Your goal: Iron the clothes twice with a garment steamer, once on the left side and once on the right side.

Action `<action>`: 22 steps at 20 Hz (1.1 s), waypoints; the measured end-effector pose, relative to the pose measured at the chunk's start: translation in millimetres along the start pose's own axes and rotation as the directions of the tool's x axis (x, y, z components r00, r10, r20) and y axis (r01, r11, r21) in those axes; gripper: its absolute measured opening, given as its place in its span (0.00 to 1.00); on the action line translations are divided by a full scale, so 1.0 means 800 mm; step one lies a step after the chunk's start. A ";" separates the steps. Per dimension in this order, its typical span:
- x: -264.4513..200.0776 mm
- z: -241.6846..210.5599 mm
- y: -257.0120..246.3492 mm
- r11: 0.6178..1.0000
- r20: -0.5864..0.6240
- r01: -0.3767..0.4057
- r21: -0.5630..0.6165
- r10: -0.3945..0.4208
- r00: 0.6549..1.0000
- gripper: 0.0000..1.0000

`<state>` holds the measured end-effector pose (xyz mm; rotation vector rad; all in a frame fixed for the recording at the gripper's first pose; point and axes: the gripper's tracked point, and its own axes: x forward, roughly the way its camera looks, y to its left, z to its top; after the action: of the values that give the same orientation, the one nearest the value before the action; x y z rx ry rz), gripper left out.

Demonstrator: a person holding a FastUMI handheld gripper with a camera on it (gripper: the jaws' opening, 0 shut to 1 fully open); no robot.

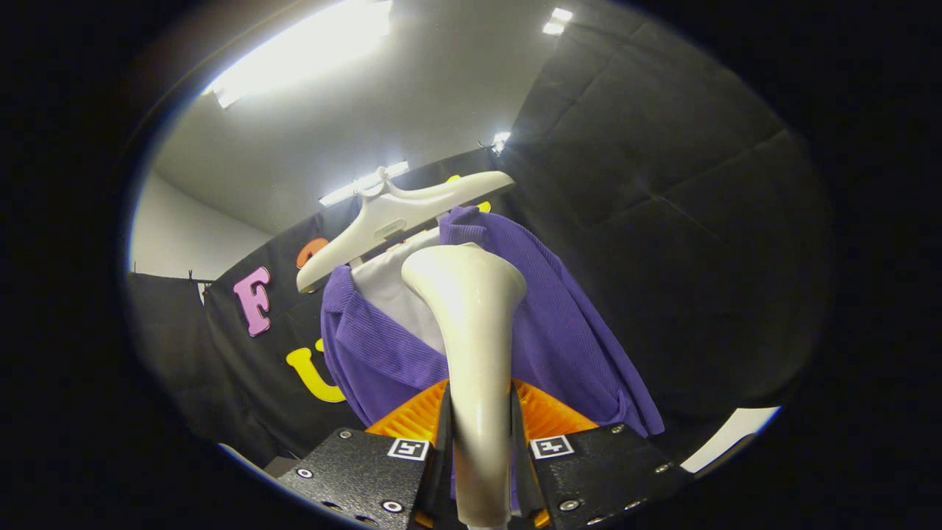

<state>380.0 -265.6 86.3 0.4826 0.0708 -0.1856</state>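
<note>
**Colours and patterns, gripper view**

Garment steamer (471,324): glossy cream-white, plain, held between both fingers of the claw (480,434). Jacket (567,331): purple, fine ribbed corduroy-like lines running down the cloth. Inner shirt (397,294): plain pale grey-white. Hanger (397,213): off-white, unpatterned. Claw blocks carry small black-and-white square markers (552,446). Ceiling (412,110): pale grey, with bright white light strips.

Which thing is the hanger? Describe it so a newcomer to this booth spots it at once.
Start at the black cloth wall, then find the purple jacket hanging before it, beyond the gripper shut on the cream steamer. The hanger sits on top of that jacket, under its collar. It is the pale, wide-armed, curved piece, paler than the jacket and higher than the steamer's head.
</note>
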 end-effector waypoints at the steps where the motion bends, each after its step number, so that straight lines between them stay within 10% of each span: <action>1: 0.007 -0.008 -0.005 1.000 -0.013 0.006 -0.007 -0.006 1.000 0.35; 22: 0.003 -0.143 -0.100 0.991 -0.229 0.118 -0.054 -0.128 0.965 0.36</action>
<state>364.2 -282.3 -51.6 0.4582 0.3334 -0.2487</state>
